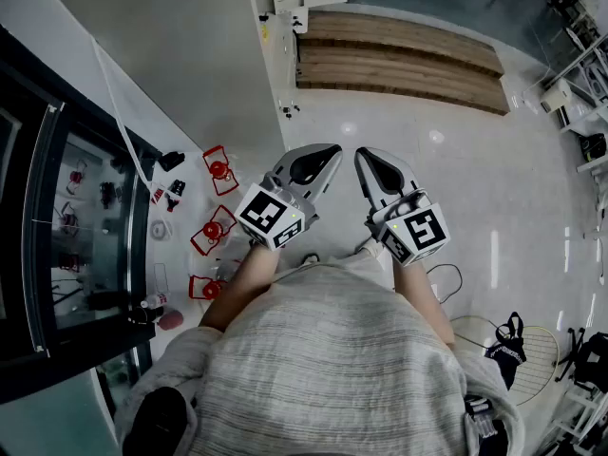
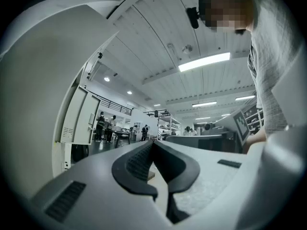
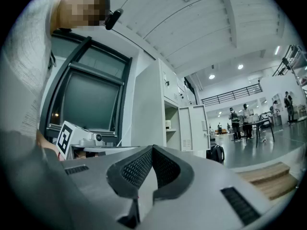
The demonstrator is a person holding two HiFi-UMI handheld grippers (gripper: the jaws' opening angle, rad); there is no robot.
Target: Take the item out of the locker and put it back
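Both grippers shut and empty, item still in the locker
Left gripper [image 2: 152, 145] and right gripper [image 3: 152, 150] hold their jaws together on nothing. A small pale item [image 3: 168, 124] sits on a shelf in the open locker [image 3: 171, 138], well away. It looks light and boxy, so pinch its sides, though it's too small to be sure
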